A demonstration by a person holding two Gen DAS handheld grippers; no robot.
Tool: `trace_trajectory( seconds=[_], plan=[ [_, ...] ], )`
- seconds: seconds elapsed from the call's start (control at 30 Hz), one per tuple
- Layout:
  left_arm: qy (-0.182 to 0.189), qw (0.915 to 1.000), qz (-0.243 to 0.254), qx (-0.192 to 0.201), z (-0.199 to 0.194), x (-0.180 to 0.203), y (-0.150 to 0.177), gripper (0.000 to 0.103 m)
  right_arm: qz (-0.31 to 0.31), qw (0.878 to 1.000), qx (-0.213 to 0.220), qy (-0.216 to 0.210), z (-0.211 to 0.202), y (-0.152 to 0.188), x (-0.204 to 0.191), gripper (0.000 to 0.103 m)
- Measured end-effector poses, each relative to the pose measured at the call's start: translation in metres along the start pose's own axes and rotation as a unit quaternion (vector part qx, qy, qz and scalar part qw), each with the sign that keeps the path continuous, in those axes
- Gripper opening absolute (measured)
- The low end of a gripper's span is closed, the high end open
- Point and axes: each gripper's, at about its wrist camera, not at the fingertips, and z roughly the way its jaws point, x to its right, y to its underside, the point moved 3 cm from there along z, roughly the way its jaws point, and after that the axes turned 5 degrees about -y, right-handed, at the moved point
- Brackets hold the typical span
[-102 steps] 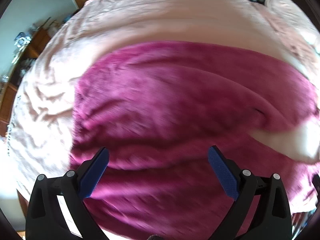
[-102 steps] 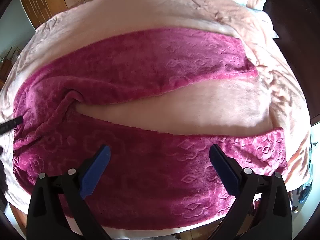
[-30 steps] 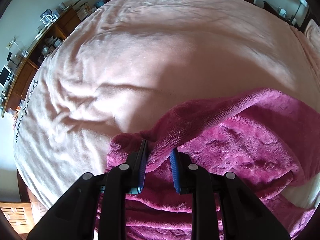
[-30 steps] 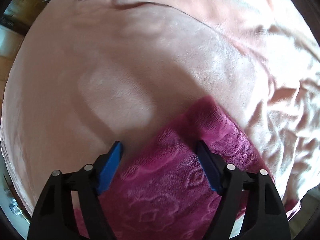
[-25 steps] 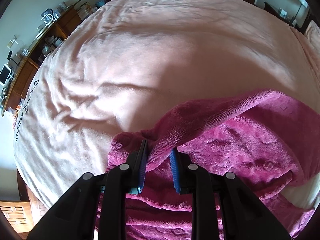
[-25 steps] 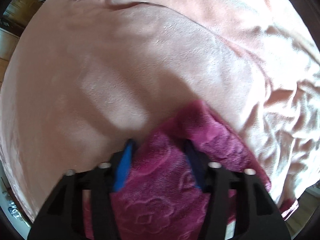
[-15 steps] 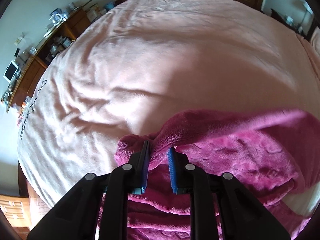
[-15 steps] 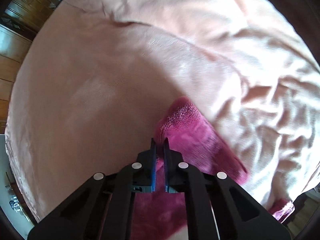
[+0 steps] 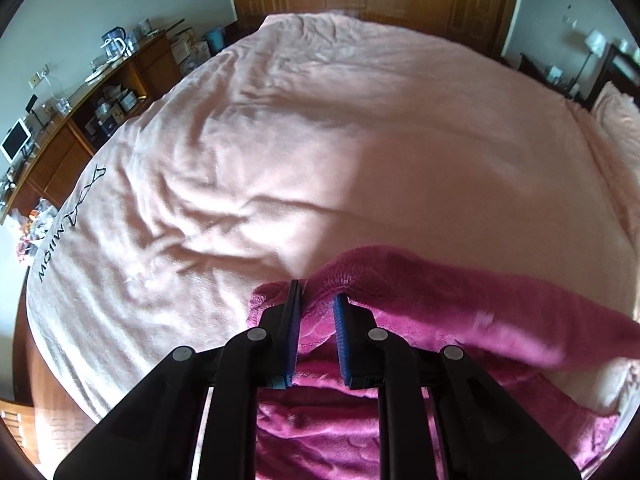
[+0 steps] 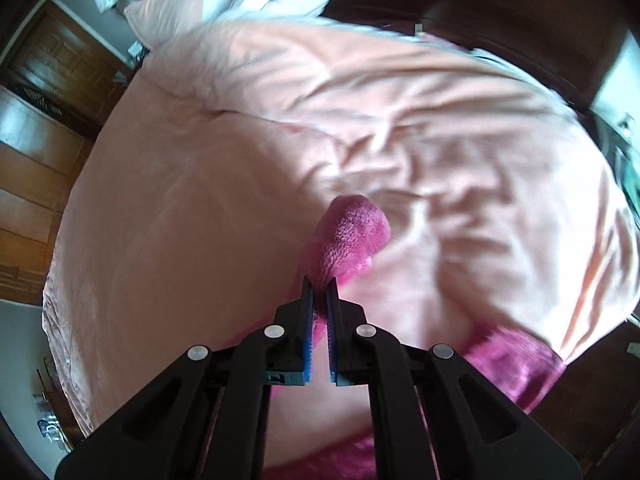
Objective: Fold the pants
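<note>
- Left gripper (image 9: 316, 298): jaws narrow, blue pads clamped on a thick fold of the pants (image 9: 460, 320), w/ cloth bulging up between them.
- Right gripper (image 10: 320, 288): jaws nearly together, pinching a thin bit of the same pants (image 10: 346, 236); a rounded nub of cloth sticks out past the tips toward 12 o'clock.
- Pants look: deep magenta, plush fleece, fuzzy pile. Embossed pattern faintly visible in the lower part of the left wrist view, too blurred to name the shapes.
- Left wrist view: held edge forms a thick rolled band running from the gripper tips out toward 4 o'clock, lifted off the bed (image 9: 320, 140) there, w/ a strip of pale bedding showing under it at the right. More pants lie bunched below the gripper at 6 o'clock.
- Long axis in that view: roughly 9-to-4 o'clock, sagging to the right; far end is motion-blurred.
- Right wrist view: the pinched piece points up toward 12–1 o'clock. Another patch of magenta lies on the bed at 4–5 o'clock, and a strip at 6 o'clock under the gripper body; cannot tell how these join up.
- Pants location: near edge of the bed, on a pale pink blanket (image 10: 200, 200) that is creased and rumpled.
- Blanket has dark lettering (image 9: 60, 240) along its edge at 9 o'clock in the left view.
- Containers: blue tub (image 9: 216, 38) at 11 o'clock beyond the bed; contents not visible. Wooden sideboard (image 9: 72, 136) at 10 o'clock carries small clutter incl. a kettle (image 9: 113, 44), too small to tell more.
</note>
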Motion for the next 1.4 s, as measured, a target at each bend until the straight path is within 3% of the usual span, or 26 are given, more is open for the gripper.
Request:
trace_trajectory(
  seconds=[0.3, 0.4, 0.53, 0.7, 0.8, 0.83, 0.87, 0.93, 1.4],
  plan=[
    [0.035, 0.9993, 0.011, 0.003, -0.032, -0.035, 0.051, 0.016, 0.050, 0.998, 0.012, 0.026, -0.052, 0.068, 0.092, 0.005],
    [0.028, 0.9996, 0.007, -0.005, -0.033, -0.054, 0.073, 0.011, 0.046, 0.997, 0.017, 0.062, -0.061, 0.092, 0.125, 0.005],
    [0.024, 0.9986, -0.018, -0.042, -0.024, -0.086, 0.103, 0.011, 0.036, 0.995, 0.006, 0.095, -0.054, 0.118, 0.159, 0.005],
    [0.059, 0.9913, -0.052, -0.105, -0.008, -0.096, 0.149, 0.011, 0.047, 0.993, -0.011, 0.112, -0.037, 0.142, 0.188, 0.005],
    [0.091, 0.9830, -0.093, -0.129, -0.001, -0.091, 0.167, 0.014, 0.040, 0.992, -0.019, 0.118, -0.024, 0.142, 0.195, 0.005],
    [0.096, 0.9806, -0.107, -0.133, 0.002, -0.088, 0.171, 0.029, 0.039, 0.992, -0.021, 0.118, -0.020, 0.140, 0.195, 0.005],
    [0.098, 0.9783, -0.120, -0.138, 0.004, -0.086, 0.174, 0.059, 0.037, 0.992, -0.024, 0.117, -0.017, 0.138, 0.195, 0.005],
    [0.117, 0.9706, -0.165, -0.131, 0.008, -0.081, 0.179, 0.073, 0.033, 0.993, -0.029, 0.114, -0.015, 0.134, 0.193, 0.005],
    [0.146, 0.9173, -0.323, -0.180, 0.083, -0.053, 0.176, 0.071, -0.016, 0.992, -0.052, 0.114, -0.010, 0.128, 0.183, 0.005]
  ],
)
